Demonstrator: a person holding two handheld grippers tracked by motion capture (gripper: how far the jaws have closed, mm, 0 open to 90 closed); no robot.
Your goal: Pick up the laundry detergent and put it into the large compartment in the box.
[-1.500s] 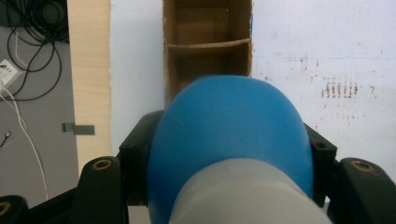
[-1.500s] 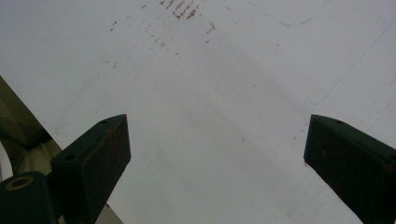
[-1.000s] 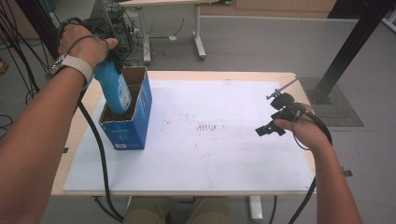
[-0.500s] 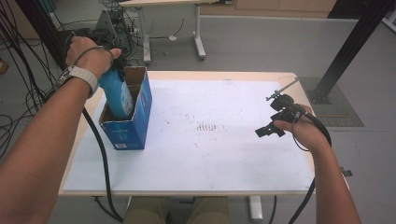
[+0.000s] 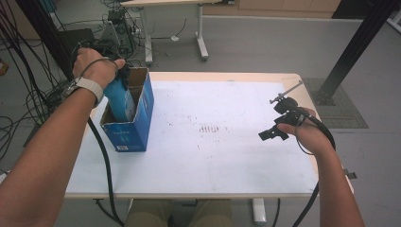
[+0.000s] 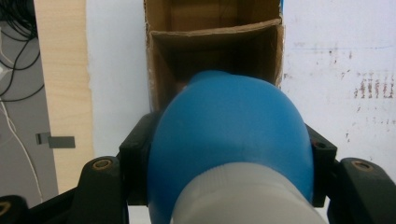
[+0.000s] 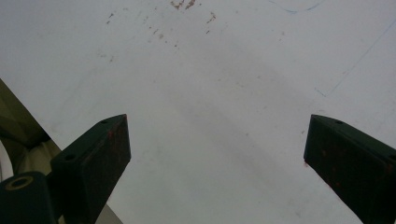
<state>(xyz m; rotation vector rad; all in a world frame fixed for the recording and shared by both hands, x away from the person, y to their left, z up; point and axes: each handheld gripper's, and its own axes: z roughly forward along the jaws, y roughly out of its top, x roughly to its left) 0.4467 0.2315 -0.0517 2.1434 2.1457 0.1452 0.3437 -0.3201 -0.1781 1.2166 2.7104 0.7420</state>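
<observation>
Nearest the camera in the high view, the person's two forearms enter from the bottom edge, with trousered knees visible under the near edge of the worktop (image 5: 189, 175). The worktop is a white sheet laid on a pale wooden board whose bare margin shows along the far and side edges; a small cluster of reddish-brown marks (image 5: 206, 128) lies near its middle, and fainter specks are scattered around it. At the right, the right gripper (image 5: 274, 133) hangs just above the white surface, its fingers (image 7: 93, 158) spread wide with nothing between them. At the left, an open blue cardboard box (image 5: 135, 123) stands upright near the worktop's left edge. The left gripper (image 5: 120, 78) is above the box's open top, its fingers (image 6: 135, 154) pinching a blue bottle (image 6: 229, 140) just below its white cap (image 6: 247, 196); the bottle's lower end is already inside the box, among the brown inner walls. A black cable (image 5: 101, 156) trails from this gripper down over the near-left edge. Beyond the worktop lies grey floor, with the legs of a second table (image 5: 201, 42), bundled cables (image 5: 28, 85) at the far left, and a slanting black post (image 5: 354, 52) at the far right.
</observation>
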